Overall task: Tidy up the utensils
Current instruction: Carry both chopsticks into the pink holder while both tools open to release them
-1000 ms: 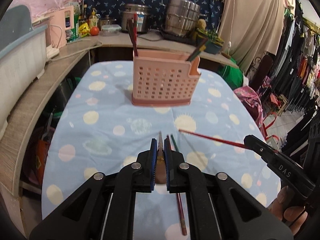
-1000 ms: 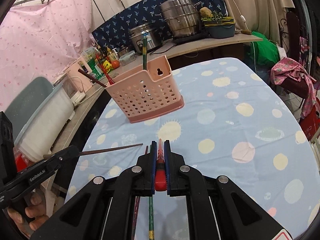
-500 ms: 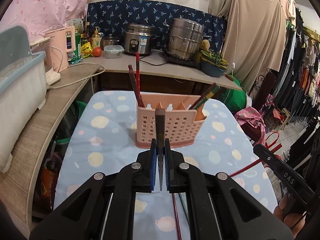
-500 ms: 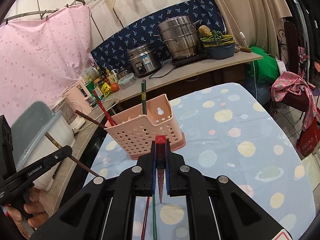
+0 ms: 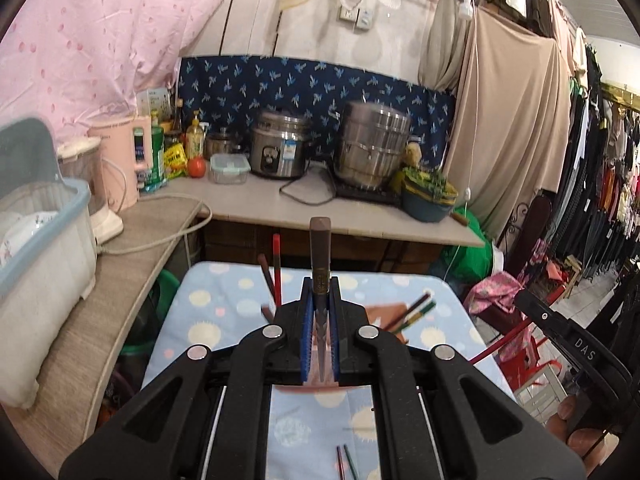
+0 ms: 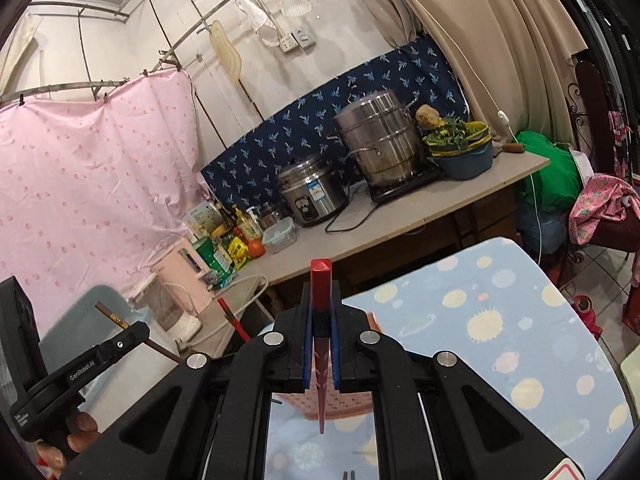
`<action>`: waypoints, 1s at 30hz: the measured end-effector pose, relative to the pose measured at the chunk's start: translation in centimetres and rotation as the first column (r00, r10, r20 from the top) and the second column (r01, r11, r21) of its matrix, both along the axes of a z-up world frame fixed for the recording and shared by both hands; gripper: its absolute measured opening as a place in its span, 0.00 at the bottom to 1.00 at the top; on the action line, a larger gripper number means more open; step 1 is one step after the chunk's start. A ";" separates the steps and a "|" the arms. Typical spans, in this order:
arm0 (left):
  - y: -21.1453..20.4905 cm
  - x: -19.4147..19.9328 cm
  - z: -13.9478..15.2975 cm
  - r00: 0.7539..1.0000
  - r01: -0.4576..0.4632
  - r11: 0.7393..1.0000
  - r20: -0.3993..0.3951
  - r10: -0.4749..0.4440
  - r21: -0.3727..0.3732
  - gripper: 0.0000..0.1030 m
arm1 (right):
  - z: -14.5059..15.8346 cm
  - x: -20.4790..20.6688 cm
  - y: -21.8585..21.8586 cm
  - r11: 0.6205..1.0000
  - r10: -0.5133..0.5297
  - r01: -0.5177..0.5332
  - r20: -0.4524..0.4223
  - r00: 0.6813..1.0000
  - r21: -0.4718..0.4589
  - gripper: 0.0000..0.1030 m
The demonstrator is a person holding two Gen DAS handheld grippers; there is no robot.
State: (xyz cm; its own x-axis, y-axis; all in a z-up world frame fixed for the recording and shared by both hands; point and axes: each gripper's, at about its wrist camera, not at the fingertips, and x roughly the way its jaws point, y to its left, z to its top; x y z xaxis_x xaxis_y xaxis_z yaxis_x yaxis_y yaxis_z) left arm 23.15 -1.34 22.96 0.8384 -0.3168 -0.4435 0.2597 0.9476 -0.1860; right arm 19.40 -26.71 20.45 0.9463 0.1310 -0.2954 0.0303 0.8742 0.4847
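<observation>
My left gripper (image 5: 320,300) is shut on a brown chopstick (image 5: 320,248) held upright, thick end up. My right gripper (image 6: 320,304) is shut on a red chopstick (image 6: 321,284), also upright. Both hover over the pink perforated utensil holder (image 5: 390,312), which is mostly hidden behind the jaws; it also shows in the right wrist view (image 6: 340,404). Red and brown chopsticks (image 5: 275,268) stand in its left part and others (image 5: 416,310) lean in its right part. Two loose chopsticks (image 5: 344,462) lie on the blue spotted tablecloth (image 5: 208,320). The right gripper shows at the right edge of the left wrist view (image 5: 528,300).
Behind the table a counter (image 5: 248,200) carries a rice cooker (image 5: 276,152), a steel steamer pot (image 5: 372,148), bottles and a pink kettle (image 5: 124,168). A white tub (image 5: 40,248) stands on the left shelf. Clothes hang at the right.
Both grippers have risen and tilted up with their chopsticks, from near the tabletop to above the pink holder, which now sits close under the jaws.
</observation>
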 end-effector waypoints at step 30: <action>-0.4 5.9 -1.5 0.998 -0.061 0.998 -0.003 0.061 0.002 0.07 | -1.5 8.2 1.9 0.997 -0.028 0.024 -0.046 0.999 -0.069 0.07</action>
State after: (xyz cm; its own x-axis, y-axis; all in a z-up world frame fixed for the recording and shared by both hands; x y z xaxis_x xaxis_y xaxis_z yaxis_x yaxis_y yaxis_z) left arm 29.02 -1.78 21.46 0.8550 -0.2640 -0.4463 0.2007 0.9621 -0.1846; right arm 27.59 -24.84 18.92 0.9341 0.0847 -0.3467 0.0746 0.9037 0.4216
